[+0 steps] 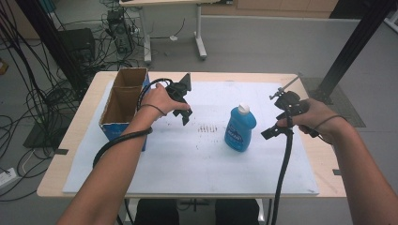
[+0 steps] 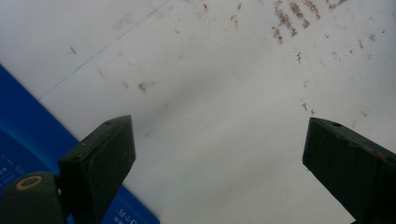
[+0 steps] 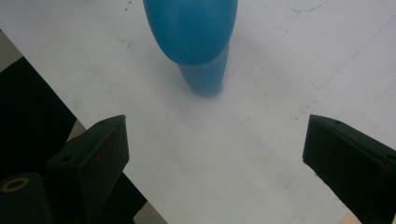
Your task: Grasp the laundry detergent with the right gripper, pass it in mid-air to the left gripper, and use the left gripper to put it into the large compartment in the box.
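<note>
Both tongs (image 2: pixel 219 149) (image 3: pixel 215 154) wide open, empty; bottle (image 1: pixel 240 129) between.

Glossy blue plastic bottle (image 1: pixel 240 129) stands on a matt white sheet (image 1: pixel 187 159) laid over a pale wooden bench (image 1: pixel 75 136).

The bottle's smooth, shiny body carries a printed label and a white plastic cap; the sheet beneath it looks like paper or thin board, dull in finish, scuffed with brownish marks and faint pencil-like lines. The open box (image 1: pixel 123 107) is raw brown cardboard inside, its outer face printed in glossy blue. Both the left tongs (image 1: pixel 181 111) and the right tongs (image 1: pixel 278 124) are matt black plastic, their jaws lightly scratched, with rubbery black cables trailing behind. The floor is smooth grey.
</note>
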Demonstrator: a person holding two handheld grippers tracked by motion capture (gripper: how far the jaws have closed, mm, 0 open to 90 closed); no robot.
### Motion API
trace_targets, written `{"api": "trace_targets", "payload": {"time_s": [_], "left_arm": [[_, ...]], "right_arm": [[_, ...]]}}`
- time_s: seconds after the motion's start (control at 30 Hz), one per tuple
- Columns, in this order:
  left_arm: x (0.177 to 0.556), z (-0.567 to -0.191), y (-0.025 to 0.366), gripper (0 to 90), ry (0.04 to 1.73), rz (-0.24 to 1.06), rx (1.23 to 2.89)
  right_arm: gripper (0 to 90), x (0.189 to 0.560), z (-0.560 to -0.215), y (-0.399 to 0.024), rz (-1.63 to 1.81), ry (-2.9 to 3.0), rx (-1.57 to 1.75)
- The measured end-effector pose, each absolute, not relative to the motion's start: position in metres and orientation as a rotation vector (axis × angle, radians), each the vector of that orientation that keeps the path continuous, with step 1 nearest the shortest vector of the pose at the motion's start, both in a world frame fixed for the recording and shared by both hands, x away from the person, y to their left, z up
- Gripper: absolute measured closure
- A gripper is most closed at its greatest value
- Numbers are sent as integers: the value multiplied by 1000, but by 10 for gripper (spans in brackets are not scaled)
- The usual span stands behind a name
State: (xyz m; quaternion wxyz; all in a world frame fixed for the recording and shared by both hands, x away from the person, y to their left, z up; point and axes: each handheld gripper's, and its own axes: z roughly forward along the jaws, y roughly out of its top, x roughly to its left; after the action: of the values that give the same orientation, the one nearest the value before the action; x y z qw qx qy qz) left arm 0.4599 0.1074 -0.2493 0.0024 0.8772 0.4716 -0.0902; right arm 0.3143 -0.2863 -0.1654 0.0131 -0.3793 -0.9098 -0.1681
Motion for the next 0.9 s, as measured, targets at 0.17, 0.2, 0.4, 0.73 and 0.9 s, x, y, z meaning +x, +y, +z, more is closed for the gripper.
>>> {"api": "trace_targets", "payload": {"time_s": [0.17,0.2,0.4,0.73,0.9], "left_arm": [[458,-250,110,99,1473,-273,2748],[458,-250,110,99,1481,-278,2741],[458,-251,111,97,1469,-276,2750],[455,-251,110,97,1470,-274,2746],[454,-253,111,98,1469,-274,2748]], "right_arm": [[65,312,-173,-287,-526,-2828,-1180],[65,312,-174,-286,-522,-2830,-1181],[65,308,-181,-287,-529,-2831,-1182],[65,302,-195,-290,-551,-2832,-1181],[65,298,-204,-293,-553,-2825,-1192]]}}
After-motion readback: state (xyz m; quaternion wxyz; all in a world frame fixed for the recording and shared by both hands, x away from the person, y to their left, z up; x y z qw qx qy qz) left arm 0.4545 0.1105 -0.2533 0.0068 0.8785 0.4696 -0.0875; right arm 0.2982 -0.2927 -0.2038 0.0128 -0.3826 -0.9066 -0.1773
